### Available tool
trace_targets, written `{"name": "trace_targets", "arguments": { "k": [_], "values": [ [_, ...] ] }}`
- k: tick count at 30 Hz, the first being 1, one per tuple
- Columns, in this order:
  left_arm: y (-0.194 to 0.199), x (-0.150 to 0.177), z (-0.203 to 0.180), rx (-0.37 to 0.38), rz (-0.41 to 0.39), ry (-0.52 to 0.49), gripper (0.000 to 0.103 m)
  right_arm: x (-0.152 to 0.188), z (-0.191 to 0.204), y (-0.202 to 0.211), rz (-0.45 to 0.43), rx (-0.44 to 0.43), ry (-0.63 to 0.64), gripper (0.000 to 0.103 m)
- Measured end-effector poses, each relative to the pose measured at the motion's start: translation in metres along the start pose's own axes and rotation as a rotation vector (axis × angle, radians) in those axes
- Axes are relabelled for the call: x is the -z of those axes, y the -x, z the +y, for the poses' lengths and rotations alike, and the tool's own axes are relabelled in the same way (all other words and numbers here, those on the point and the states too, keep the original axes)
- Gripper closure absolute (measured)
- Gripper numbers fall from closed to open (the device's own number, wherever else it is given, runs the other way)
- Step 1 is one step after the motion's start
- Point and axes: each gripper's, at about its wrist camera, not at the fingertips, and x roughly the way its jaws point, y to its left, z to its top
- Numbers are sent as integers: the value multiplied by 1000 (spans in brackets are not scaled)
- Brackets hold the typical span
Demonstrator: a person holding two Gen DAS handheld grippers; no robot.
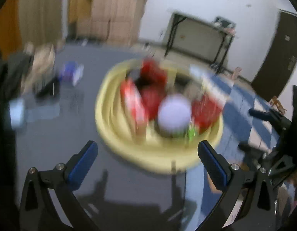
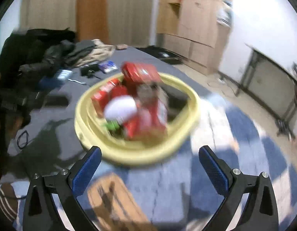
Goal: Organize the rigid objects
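Both my claws hang released over a yellow basin (image 1: 117, 134) heaped with goods, at what I judge to be the approach stage of the sorting, with nothing yet picked. My left gripper (image 1: 147, 154) has its blue pads (image 1: 82, 165) spread wide and nothing between them; it sits just short of the basin's near rim, above a dark glossy table (image 1: 52, 134). My right gripper (image 2: 149, 158) is likewise splayed and empty, its pads (image 2: 87, 171) framing the near rim from the other side. Both views are smeared by motion, so details are soft. Inside the basin lie several red boxes (image 2: 140, 73), stacked and tilted against each other, a pale round lid or ball (image 1: 174, 111) sitting on top toward the near side, and a small green item (image 1: 190, 132) just beside it; what the pale thing is I cannot tell. In the left view, my right tool shows at the frame's edge, well apart from the pile. A brown box (image 2: 112, 198) lies below my right claw, outside the basin, near the rim. Clothes (image 2: 52, 52) and small clutter sit at the table's far end, well apart. The next move, as I judge it, calls for choosing one item, most likely the pale round one on top, since it is nearest and unobstructed, lowering one claw around it and closing gently; the leaning boxes look apt to slide if jostled, so a steady, slower approach would help.
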Motion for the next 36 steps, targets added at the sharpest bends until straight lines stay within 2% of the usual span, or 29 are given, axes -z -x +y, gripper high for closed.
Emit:
{"name": "trace_targets", "arguments": {
  "k": [2, 5, 10, 14, 18, 25, 36],
  "values": [
    [-20, 25, -4, -16, 80, 34, 0, 24, 0, -4, 58, 9, -48, 0],
    [-40, 43, -17, -57, 79, -13, 0, 44, 2, -33, 131, -3, -88, 0],
    [-65, 38, -27, -105, 63, -54, 0, 26, 10, -66, 157, -13, -73, 0],
    [-78, 28, -30, -121, 61, -90, 0, 12, 13, -92, 174, -24, 1, 0],
    [-88, 19, -29, -159, 70, -65, 0, 4, 10, -118, 193, -39, -1, 0],
    [-86, 23, -33, -180, 59, -77, 0, 9, 11, -117, 165, -29, -1, 0],
    [-84, 24, -32, -168, 62, -68, 0, 11, 11, -114, 162, -27, 0, 0]
  ]
}}
